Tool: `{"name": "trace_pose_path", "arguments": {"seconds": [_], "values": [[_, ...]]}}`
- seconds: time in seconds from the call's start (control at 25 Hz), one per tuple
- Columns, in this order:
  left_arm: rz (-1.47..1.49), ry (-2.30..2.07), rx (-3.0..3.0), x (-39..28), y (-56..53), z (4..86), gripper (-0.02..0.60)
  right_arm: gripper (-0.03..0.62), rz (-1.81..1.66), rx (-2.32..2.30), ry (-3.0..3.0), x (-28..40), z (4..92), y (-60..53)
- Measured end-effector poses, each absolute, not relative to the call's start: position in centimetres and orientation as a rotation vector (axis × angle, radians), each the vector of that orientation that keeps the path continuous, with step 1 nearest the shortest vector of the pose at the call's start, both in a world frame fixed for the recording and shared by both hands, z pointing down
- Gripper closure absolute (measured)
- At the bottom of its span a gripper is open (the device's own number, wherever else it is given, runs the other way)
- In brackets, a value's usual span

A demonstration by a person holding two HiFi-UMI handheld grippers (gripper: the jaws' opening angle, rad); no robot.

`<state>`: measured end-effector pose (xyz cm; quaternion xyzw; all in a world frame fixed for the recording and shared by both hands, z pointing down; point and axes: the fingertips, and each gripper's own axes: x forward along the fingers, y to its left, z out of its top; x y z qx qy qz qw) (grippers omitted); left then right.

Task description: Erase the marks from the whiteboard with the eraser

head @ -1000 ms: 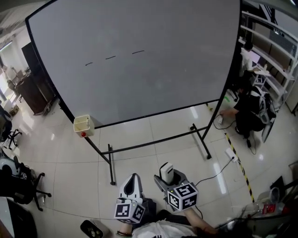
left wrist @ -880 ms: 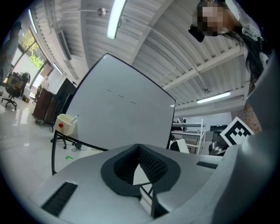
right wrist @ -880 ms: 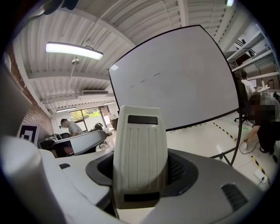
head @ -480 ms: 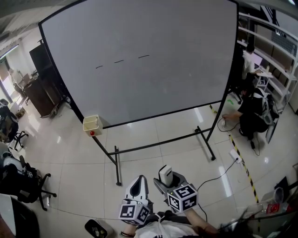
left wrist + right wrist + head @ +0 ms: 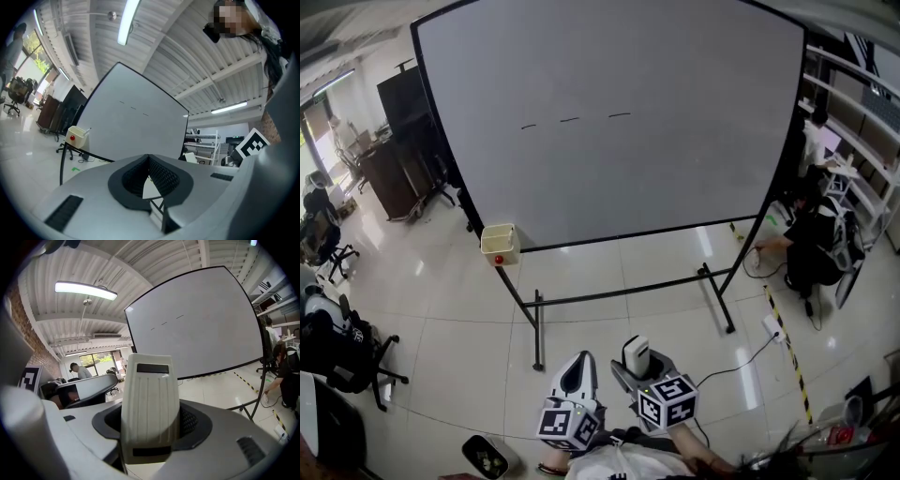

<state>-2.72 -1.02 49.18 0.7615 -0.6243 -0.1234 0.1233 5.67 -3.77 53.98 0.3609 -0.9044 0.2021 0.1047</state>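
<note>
Fingers (image 5: 194, 423) of the right gripper (image 5: 637, 364) clamp the eraser (image 5: 150, 408), left gripper (image 5: 572, 375) closed on nothing; marks (image 5: 570, 119) sit upper centre on the far whiteboard (image 5: 656, 169), so a tilted reach may miss them.

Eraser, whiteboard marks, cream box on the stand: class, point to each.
eraser (image 5: 150, 408): right gripper view, its ribbed face.
marks (image 5: 570, 119): head view, the middle dash.
cream box (image 5: 499, 248): head view, its front wall.

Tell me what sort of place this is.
Probably an open office or lab workroom. A large whiteboard stands on a floor stand on a glossy tiled floor. There are black office chairs at the left and metal shelving along the right wall.
</note>
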Motion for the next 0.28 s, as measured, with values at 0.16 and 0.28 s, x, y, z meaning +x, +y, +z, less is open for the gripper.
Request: {"name": "trace_pose_path", "arguments": {"seconds": [0.16,0.28], "values": [[-0.338,-1.815,2.226,-2.92,-1.16,49.08,0.591,0.324,0.597,1.076,-2.660,5.72,54.03,-3.99],[-0.314,-1.805,2.245,-2.80,-1.14,48.96,0.591,0.324,0.603,1.086,-2.647,5.86,54.24,-3.83]]}}
